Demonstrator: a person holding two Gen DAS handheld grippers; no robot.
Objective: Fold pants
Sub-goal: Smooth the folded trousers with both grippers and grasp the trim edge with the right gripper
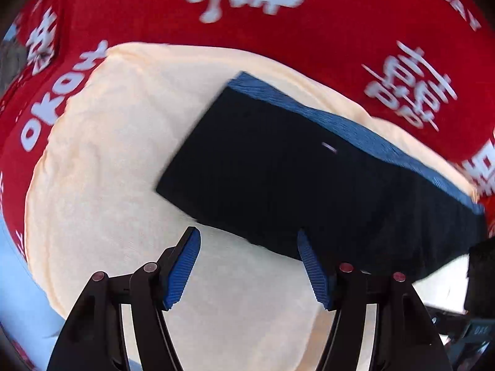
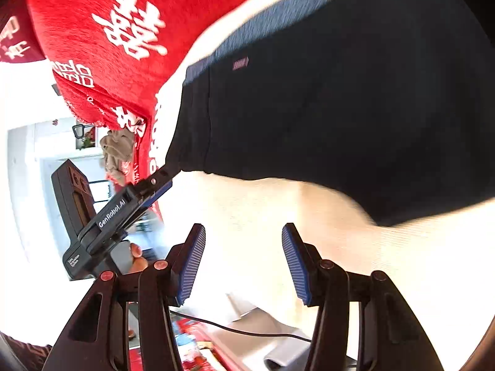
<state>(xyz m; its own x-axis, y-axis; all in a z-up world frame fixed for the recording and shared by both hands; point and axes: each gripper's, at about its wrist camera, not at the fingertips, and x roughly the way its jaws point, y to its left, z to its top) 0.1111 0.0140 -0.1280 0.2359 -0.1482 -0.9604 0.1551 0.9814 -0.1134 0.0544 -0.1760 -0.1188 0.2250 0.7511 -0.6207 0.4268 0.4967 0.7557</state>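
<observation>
Red blanket with white printed characters covers the far part of the surface, print smeared by motion blur, unreadable in places. On top of it a cream towel, slightly rumpled, overexposed to near white in the right wrist view. Pants lie flat on the towel: dark navy, folded into a compact rectangular slab, lighter blue ribbed band along the far edge, small pale label on the top face. Near-right corner of the slab is cut off by the frame edge and a dark object in the left wrist view; in the right wrist view the pants fill the upper right and run out of frame. Left gripper hovers just short of the near edge, blue ribbed pads spread wide, gripping nothing. In the right wrist view its tip sits at the pants' left corner; contact can't be confirmed. Right gripper is over bare towel, pads likewise apart, nothing between them. Black cable crosses below; clutter beneath it too blurred to identify.
</observation>
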